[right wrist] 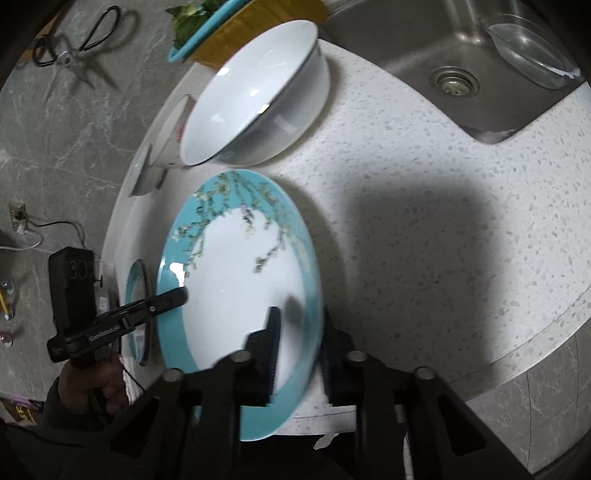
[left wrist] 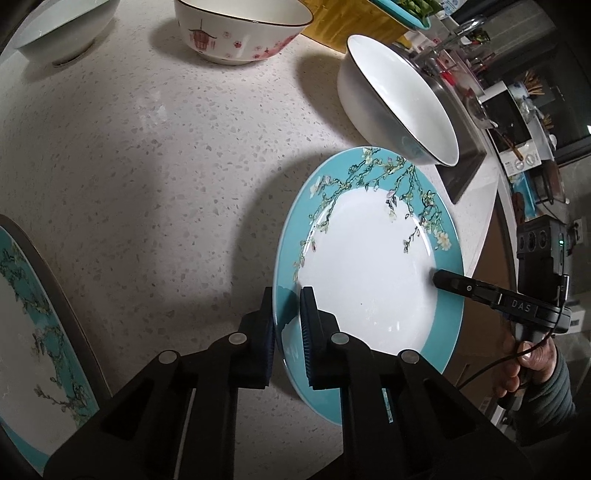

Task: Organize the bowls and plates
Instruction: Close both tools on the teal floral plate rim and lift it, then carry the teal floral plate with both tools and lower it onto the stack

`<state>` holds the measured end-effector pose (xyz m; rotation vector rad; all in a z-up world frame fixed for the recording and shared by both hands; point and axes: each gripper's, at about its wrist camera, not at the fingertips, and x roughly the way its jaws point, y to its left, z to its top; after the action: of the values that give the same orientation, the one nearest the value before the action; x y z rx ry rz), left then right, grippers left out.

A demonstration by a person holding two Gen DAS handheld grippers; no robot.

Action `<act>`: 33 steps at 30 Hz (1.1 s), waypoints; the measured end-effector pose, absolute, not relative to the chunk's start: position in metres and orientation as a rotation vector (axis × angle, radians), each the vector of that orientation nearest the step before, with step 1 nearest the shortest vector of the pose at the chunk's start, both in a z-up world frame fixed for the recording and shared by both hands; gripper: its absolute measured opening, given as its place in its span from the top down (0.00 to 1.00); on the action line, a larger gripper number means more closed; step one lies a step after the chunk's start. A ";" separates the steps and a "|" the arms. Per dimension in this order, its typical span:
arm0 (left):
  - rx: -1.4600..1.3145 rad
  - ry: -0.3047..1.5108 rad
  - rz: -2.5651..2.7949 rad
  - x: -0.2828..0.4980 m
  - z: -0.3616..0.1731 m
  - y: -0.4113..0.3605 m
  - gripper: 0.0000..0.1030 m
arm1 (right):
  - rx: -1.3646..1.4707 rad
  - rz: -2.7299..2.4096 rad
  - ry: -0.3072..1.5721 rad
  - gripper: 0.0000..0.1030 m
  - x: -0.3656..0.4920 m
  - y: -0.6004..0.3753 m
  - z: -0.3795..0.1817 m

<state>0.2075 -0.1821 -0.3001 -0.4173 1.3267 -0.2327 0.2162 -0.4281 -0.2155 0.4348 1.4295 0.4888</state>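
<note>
The left gripper is clamped on the near-left rim of the teal-rimmed plate, one pad under the rim and one on top of it. On the opposite edge the right gripper is pinched shut on the same plate's right rim, the rim passing between its pads. So both grippers hold one plate, which sits near the front of the speckled bench, its right side looking slightly raised, though I cannot tell for sure whether it is clear of the surface.

Just beyond the plate, at its far edge, stands a plain white bowl. Farther off to the left are a white bowl with red blossoms and a pale bowl. A second teal plate lies well to the left on the bench.

The step in hand appears to be picking up this plate with two grips. The next move likely calls for lifting it level, both hands rising together, clearing the white bowl, and carrying it left to stack on the matching plate.
</note>
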 end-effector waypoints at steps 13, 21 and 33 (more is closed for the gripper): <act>-0.442 1.327 -0.212 0.201 -0.299 -0.184 0.91 | 0.428 0.445 1.458 0.90 0.218 -0.424 -0.213; -0.447 1.322 -0.211 0.193 -0.293 -0.178 0.91 | 0.405 0.464 1.460 0.90 0.221 -0.416 -0.207; -0.443 1.249 -0.203 0.173 -0.256 -0.158 0.91 | 0.360 0.512 1.410 0.90 0.214 -0.397 -0.172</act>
<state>0.1729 -0.1579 -0.2563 -0.4433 1.2494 -0.2030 0.2143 -0.3970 -0.1725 0.3601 1.4099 0.5119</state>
